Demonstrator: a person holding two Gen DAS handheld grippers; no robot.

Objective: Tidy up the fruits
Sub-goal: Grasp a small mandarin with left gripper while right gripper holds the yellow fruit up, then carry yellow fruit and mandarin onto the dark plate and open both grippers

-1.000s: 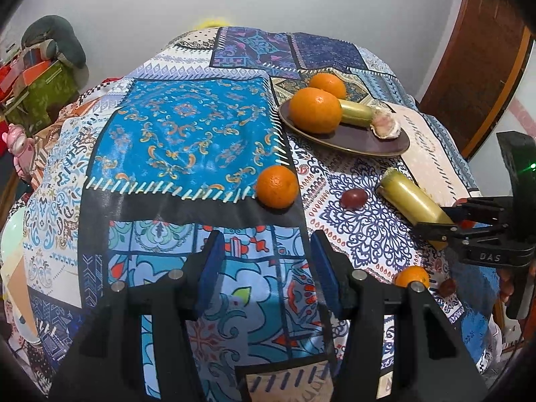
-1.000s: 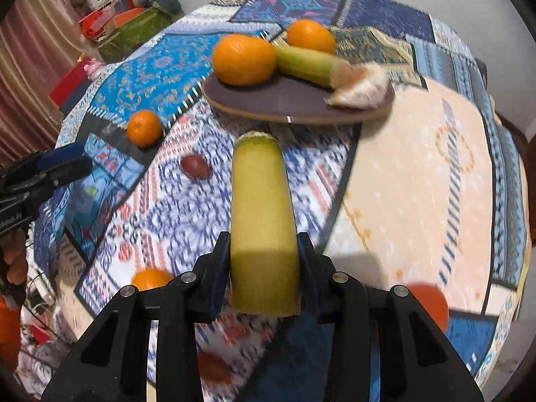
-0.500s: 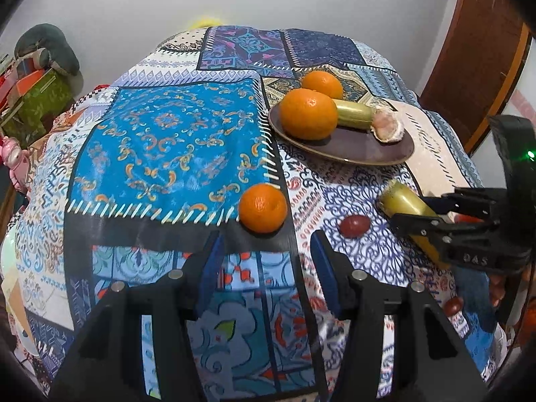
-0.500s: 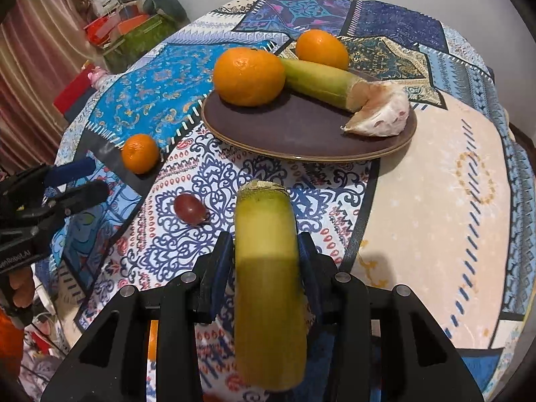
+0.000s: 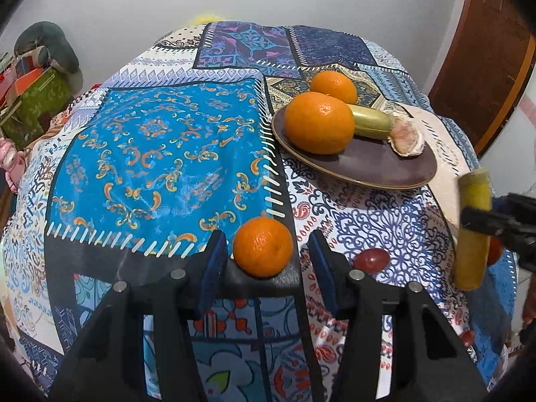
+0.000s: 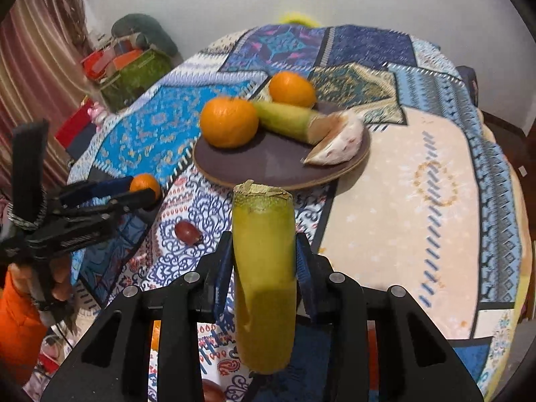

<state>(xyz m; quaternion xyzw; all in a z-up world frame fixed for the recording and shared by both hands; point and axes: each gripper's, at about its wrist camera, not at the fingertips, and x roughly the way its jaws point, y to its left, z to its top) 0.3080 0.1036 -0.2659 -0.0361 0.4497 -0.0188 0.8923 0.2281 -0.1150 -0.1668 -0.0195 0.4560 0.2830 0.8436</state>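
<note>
**Two fruits, one plate — both grippers nearly lined up**

My right gripper is clamped on the yellow-green stalk, a long cut piece, which I judge to be sugarcane. Its long axis runs straight out along the fingers, and its rough cut end points at the near rim of the brown plate. The plate lies directly ahead and a little beyond that tip, so the carry is a forward push, not a sideways one. The open part of the plate is its near half; the far half holds two oranges, a second stalk piece lying across it, and a pale wedge of peeled fruit.

My left gripper is wide open with nothing in it. The small orange sits on the patchwork cloth right between its fingers, apart from both pads as far as I can tell — closing looks like the only thing missing. From there the plate lies ahead and to the right.

A dark red fruit rests on the cloth between the two grippers, nearer my left one. I would place the stalk parallel to the one already there, to keep it from rolling off the rim.
</note>
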